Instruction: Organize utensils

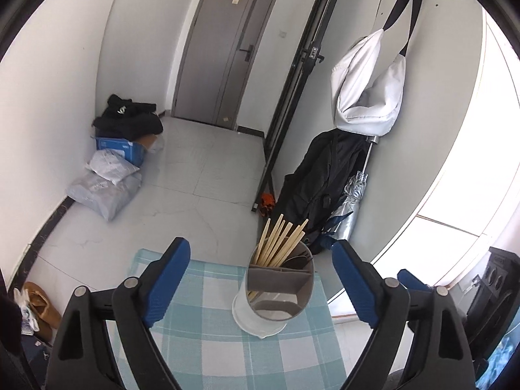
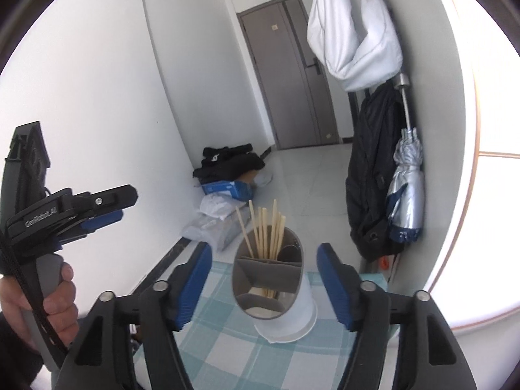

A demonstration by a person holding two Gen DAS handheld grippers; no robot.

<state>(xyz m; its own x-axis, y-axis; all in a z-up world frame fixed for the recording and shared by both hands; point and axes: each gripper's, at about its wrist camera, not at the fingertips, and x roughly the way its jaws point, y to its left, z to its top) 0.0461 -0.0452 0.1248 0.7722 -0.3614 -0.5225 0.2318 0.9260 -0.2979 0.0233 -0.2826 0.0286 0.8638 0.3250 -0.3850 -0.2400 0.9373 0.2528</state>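
- Near counter's far edge, utensil holder is seen upright w/ chopsticks in rear compartment.
- Left tool & right tool are held wide apart, nothing gripped.
- Clear gaps are left both sides of holder.

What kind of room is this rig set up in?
Most likely a home entryway or hallway, not a kitchen. A grey door closes the far end, a white bag and folded umbrella hang on the wall, and parcels sit on the tiled floor. The utensil holder stands on a small checked tablecloth.
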